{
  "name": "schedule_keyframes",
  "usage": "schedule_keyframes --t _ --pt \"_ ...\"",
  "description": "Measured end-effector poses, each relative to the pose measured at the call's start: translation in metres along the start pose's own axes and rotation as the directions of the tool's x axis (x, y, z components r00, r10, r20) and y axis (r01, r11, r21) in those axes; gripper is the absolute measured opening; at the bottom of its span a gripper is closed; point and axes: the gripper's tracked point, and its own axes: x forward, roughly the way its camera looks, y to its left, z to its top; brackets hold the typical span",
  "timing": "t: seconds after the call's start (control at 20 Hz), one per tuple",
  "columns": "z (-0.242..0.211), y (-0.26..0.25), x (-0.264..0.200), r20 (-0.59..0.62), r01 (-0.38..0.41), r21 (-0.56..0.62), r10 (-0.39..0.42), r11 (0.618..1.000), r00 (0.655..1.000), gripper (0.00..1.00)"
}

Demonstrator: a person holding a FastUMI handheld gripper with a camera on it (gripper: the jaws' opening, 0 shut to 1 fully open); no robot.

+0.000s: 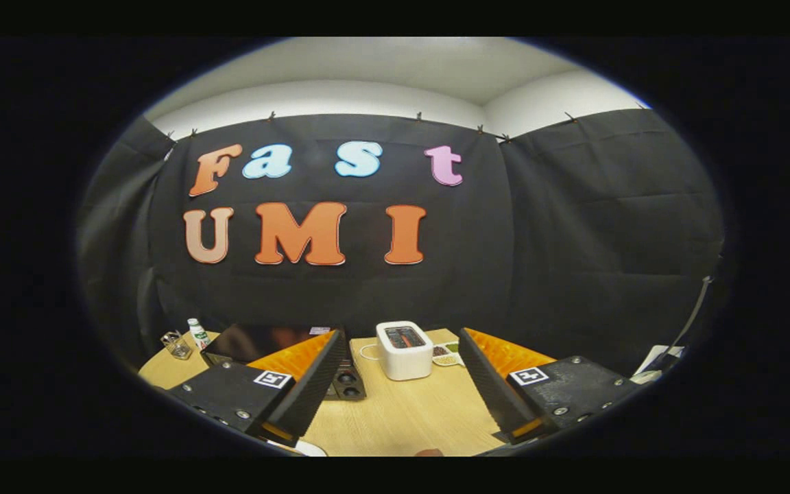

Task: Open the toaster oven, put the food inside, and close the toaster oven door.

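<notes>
A black toaster oven (258, 341) stands on the wooden table (402, 418), partly hidden behind the left finger; its knob panel (348, 384) peeks out beside that finger. I cannot tell from here how its door stands. My gripper (400, 334) is held high above the table and is open, with nothing between its fingers. Beyond the fingers, a small dish of food (447, 355) lies to the right of a white boxy appliance (404, 350).
A small bottle (197, 333) and a clear glass holder (175, 345) stand at the table's far left corner. A white cable (366, 351) runs from the white appliance. White papers (655, 360) lie off to the right. Black cloth walls close in behind the table.
</notes>
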Motion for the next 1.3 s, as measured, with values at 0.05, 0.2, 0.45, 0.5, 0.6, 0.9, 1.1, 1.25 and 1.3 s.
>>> schedule_keyframes --t 0.05,0.2,0.45,0.5,0.6,0.9,1.1,1.25,1.3 --pt "-0.003 0.006 0.002 -0.007 -0.007 0.002 0.007 1.0 1.0 1.0" --pt "-0.016 0.028 0.011 -0.03 -0.023 -0.001 0.023 1.0 0.999 0.99" --pt "-0.03 0.075 0.029 -0.057 -0.075 0.003 0.075 0.997 0.996 0.99" --pt "-0.035 0.083 0.035 -0.062 -0.082 -0.004 0.082 0.997 0.995 1.0" --pt "-0.044 0.098 0.044 -0.074 -0.099 -0.009 0.099 0.995 0.992 1.0" --pt "-0.076 0.149 0.074 -0.129 -0.165 0.014 0.166 0.986 0.978 1.0" --pt "-0.093 0.177 0.092 -0.162 -0.191 0.006 0.19 0.982 0.968 1.0" --pt "-0.106 0.2 0.102 -0.183 -0.217 -0.008 0.212 0.976 0.96 1.0" --pt "-0.111 0.207 0.105 -0.193 -0.228 -0.01 0.221 0.974 0.956 0.99"
